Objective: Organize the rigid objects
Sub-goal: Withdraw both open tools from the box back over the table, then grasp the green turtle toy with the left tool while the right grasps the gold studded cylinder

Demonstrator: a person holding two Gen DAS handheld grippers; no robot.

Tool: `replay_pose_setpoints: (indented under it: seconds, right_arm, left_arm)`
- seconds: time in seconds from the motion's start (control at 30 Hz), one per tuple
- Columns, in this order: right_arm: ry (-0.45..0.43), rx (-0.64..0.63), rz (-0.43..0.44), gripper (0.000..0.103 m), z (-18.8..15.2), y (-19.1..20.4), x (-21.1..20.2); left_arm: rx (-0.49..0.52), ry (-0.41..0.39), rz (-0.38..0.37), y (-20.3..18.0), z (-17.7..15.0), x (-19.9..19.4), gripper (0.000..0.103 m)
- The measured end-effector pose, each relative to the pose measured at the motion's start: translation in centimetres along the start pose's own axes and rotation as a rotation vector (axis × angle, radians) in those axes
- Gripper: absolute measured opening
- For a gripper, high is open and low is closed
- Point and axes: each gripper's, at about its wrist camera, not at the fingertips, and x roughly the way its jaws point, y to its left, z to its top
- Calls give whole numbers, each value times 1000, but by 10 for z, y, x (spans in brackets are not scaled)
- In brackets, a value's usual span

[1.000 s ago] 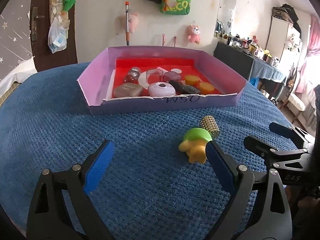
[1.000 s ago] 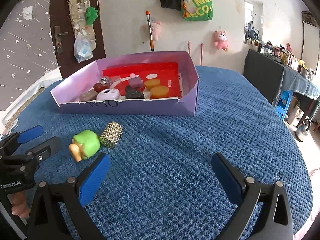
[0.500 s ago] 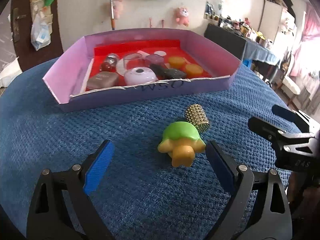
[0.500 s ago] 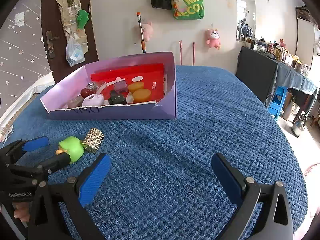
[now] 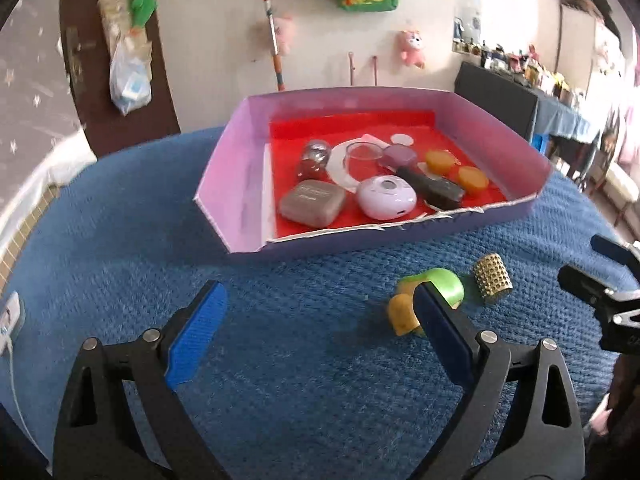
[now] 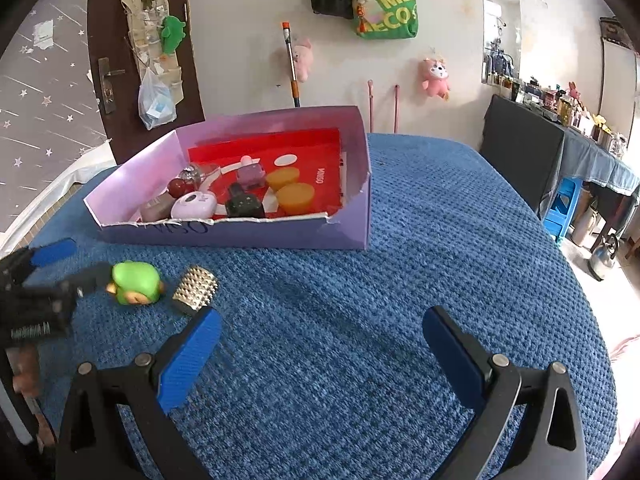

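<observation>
The green turtle toy [image 5: 438, 286] lay on the blue cloth [image 5: 120, 240], just in front of the purple box [image 5: 236, 184], the gold studded cylinder [image 5: 492, 283] beside it. Your left tongs [image 5: 320, 340] were spread wide, the toy at the right pad. Centre it first. Your right tongs [image 6: 320, 356] were released, empty.

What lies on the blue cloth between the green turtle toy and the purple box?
Nothing: in the right wrist view only bare blue cloth separates the green turtle toy from the purple box; the studded gold cylinder lies beside the toy.
</observation>
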Motion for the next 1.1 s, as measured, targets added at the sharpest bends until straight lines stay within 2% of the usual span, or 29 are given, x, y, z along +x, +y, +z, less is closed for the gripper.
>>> replay_pose_setpoints:
  seconds: [0.1, 0.23, 0.4, 0.57, 1.03, 1.1]
  right_arm:
    - [5, -1, 23, 103, 5, 6, 3]
    - [13, -17, 47, 103, 9, 15, 8]
    - [31, -41, 62, 103, 13, 23, 14]
    - [97, -63, 130, 103, 17, 31, 28]
    - [164, -21, 235, 101, 30, 39, 52]
    - [173, -26, 240, 97, 29, 39, 54]
  left_arm:
    - [-19, 19, -54, 6, -1, 1, 96]
    - [43, 21, -124, -10, -3, -2, 96]
    - [157, 36, -138, -30, -2, 7, 96]
    - [168, 91, -194, -28, 4, 21, 95]
    - [268, 102, -259, -21, 28, 34, 93]
    - [271, 107, -275, -21, 29, 36, 88]
